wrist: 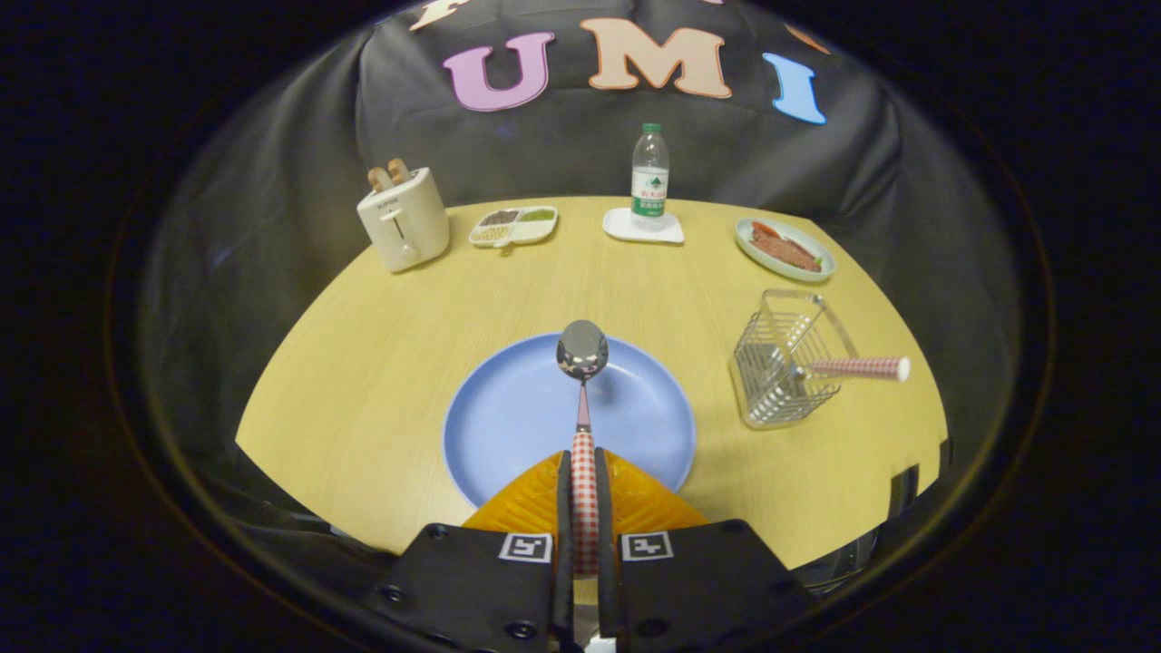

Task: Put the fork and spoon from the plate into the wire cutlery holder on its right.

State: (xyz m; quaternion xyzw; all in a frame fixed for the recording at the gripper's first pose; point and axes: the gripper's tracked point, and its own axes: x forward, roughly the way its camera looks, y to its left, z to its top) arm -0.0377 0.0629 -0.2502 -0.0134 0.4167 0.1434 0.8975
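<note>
My gripper (584, 472) is shut on the red-and-white checked handle of the spoon (582, 381), both fingers pressing on it. The spoon points straight ahead, its shiny bowl raised over the far rim of the blue plate (508, 417). The plate lies on the wooden table just ahead of the fingers. To the plate's right stands the wire cutlery holder (785, 367), with a checked handle, the fork's (857, 367), sticking out of it toward the right; the fork's head is hidden inside the wires.
Along the table's far edge stand a cream toaster (402, 220) with bread, a divided snack tray (513, 226), a water bottle (649, 177) on a white coaster, and a green plate of food (785, 248). The table's front edge curves close beside the fingers.
</note>
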